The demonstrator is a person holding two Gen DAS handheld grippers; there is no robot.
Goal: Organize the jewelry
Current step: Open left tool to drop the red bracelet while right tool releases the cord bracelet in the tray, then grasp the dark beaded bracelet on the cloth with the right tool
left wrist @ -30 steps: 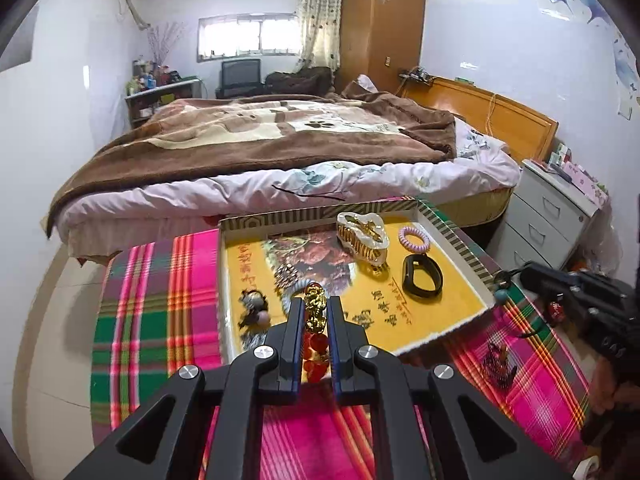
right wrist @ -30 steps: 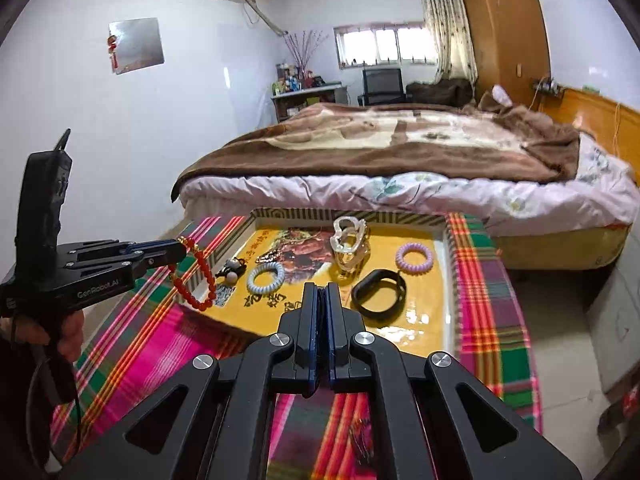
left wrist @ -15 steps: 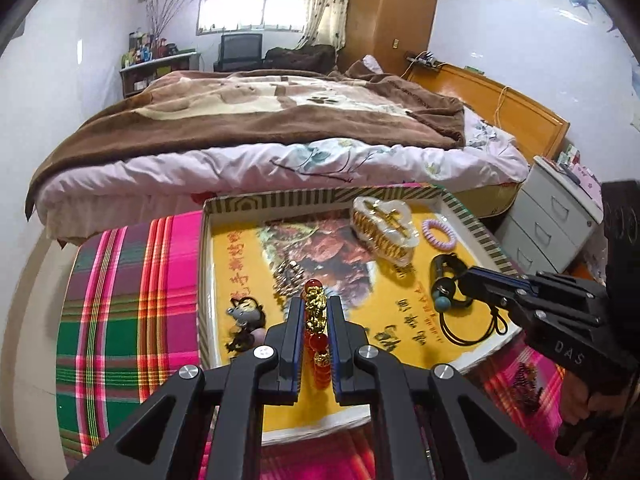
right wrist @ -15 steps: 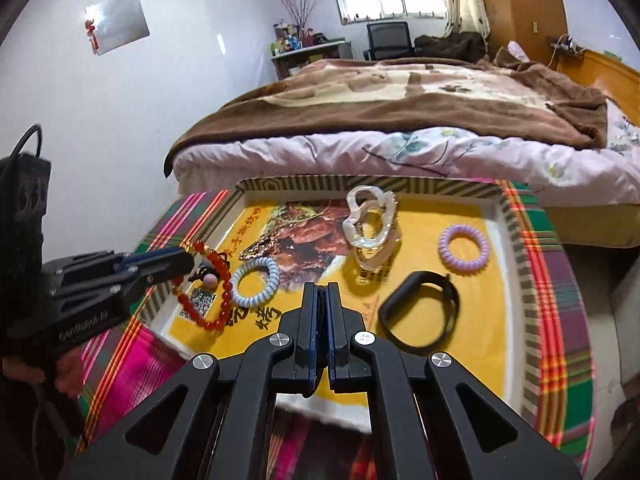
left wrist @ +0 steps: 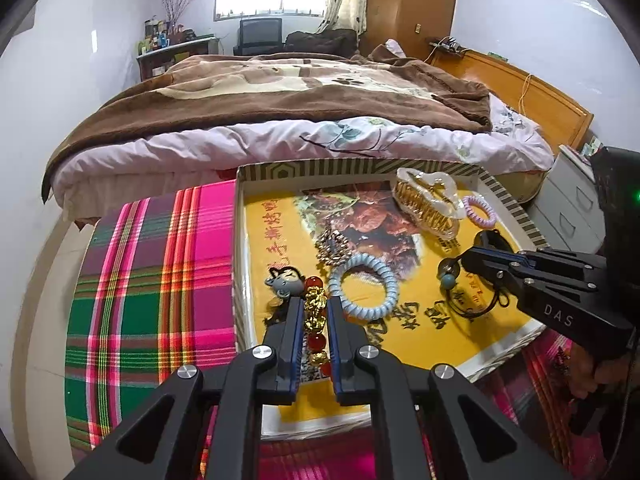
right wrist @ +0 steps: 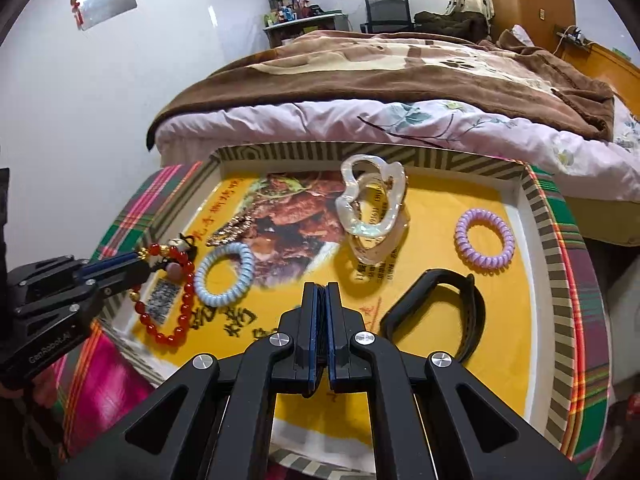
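A bedroom with a brown-blanketed bed fills the background, and in the foreground a yellow-lined tray (right wrist: 558,280) sits on a plaid cloth (left wrist: 152,280). At lower centre of the left wrist view the left gripper (left wrist: 316,312) is clamped on a red and gold bead bracelet (right wrist: 182,308) hanging over the tray's left part, beside a blue coil hair tie (right wrist: 224,268). At right, the right gripper (left wrist: 460,266) pinches a thin black cord with a blue bead (left wrist: 449,279) near the black band (right wrist: 436,312); either piece could snag if let go carelessly.
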